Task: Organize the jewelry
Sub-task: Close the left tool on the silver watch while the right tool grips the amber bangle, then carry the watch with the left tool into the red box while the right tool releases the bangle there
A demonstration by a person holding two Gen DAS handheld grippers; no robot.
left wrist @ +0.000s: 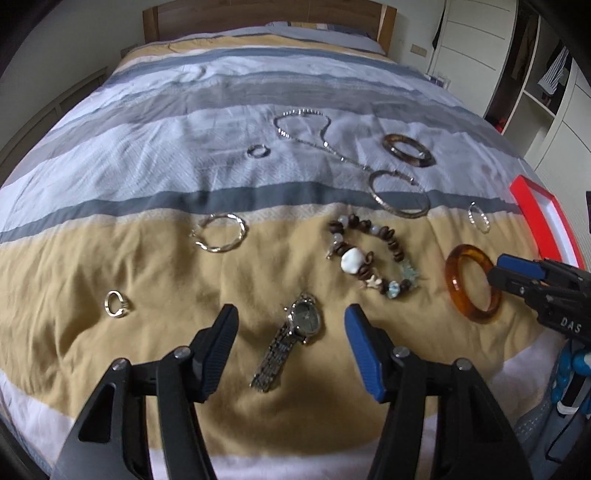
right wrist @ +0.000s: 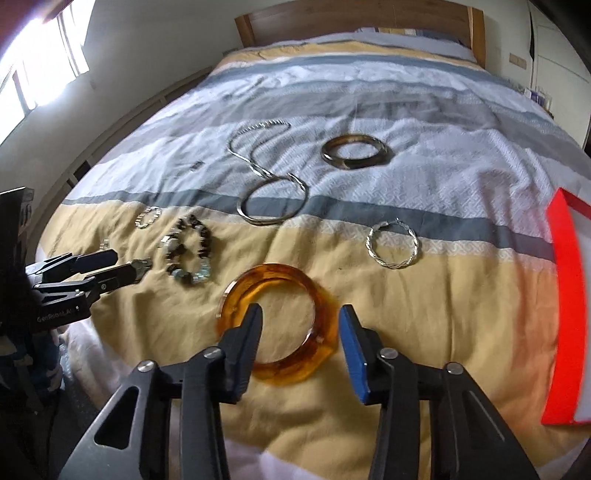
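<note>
Two hand-held tools hang over a bed covered in a quilt banded in tan, grey and white, with jewelry spread across it.

Nearest, the left tool is spread wide with nothing gripped. A silver wristwatch lies flat on the tan band between its fingers, untouched by either one. To the left of it lies a small silver ring.

The right tool is partly open and straddles the near right arc of an amber bangle. One finger sits inside the ring and the other outside it. The pads do not press on the bangle, which lies flat on the tan band.

Just beyond the watch lies a beaded bracelet of brown, white and pale blue beads. A twisted silver hoop lies to its left. Another twisted hoop lies beyond the bangle on the right, near a red-rimmed box at the bed's right edge.

Farther, on the grey stripe, lies a large plain silver hoop. Beyond it, on the white band, a silver chain necklace curls, with a small ring to its left and a dark tortoiseshell bangle to its right.

Farthest stands the wooden headboard.
</note>
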